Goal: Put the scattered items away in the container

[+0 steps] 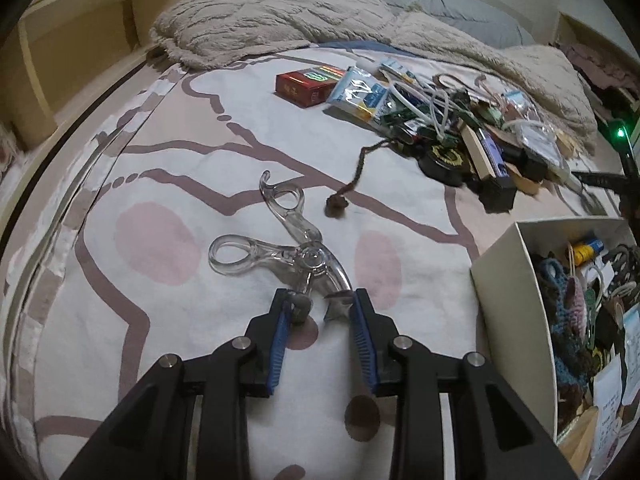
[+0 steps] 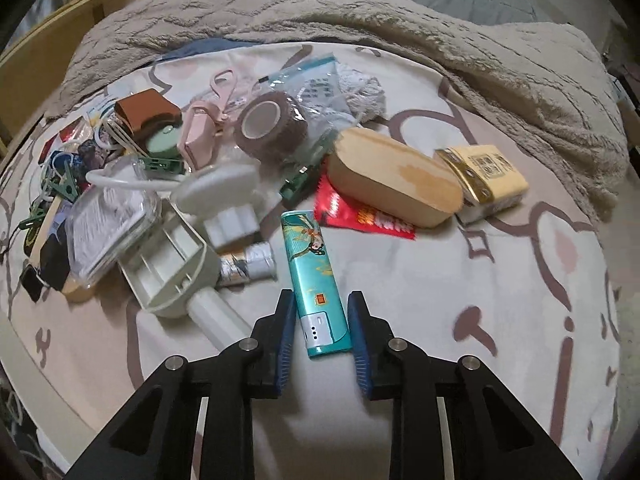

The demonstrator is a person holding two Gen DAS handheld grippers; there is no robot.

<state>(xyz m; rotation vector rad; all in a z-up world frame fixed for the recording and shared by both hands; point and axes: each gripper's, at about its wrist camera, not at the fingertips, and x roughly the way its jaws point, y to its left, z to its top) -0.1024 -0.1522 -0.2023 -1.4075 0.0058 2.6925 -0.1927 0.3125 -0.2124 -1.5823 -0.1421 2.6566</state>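
Note:
In the left wrist view, clear plastic scissor-style tongs (image 1: pixel 280 252) lie on the bedsheet. My left gripper (image 1: pixel 322 300) is open, its fingertips on either side of the tongs' working ends. The white cardboard box (image 1: pixel 504 264) stands at the right, partly filled with crocheted pieces and small items. In the right wrist view, a teal lighter (image 2: pixel 316 276) lies on the sheet. My right gripper (image 2: pixel 320 304) is open, and the lighter's near end lies between the pads, with small gaps on both sides.
A pile of scattered items (image 1: pixel 452 128) lies beyond the tongs, with a red box (image 1: pixel 304 86) and a brown cord (image 1: pixel 352 184). In the right wrist view lie a wooden oval case (image 2: pixel 394 182), brown tape roll (image 2: pixel 272 126), yellow packet (image 2: pixel 486 178), white handled tool (image 2: pixel 176 272). A fuzzy blanket (image 2: pixel 400 32) lies behind.

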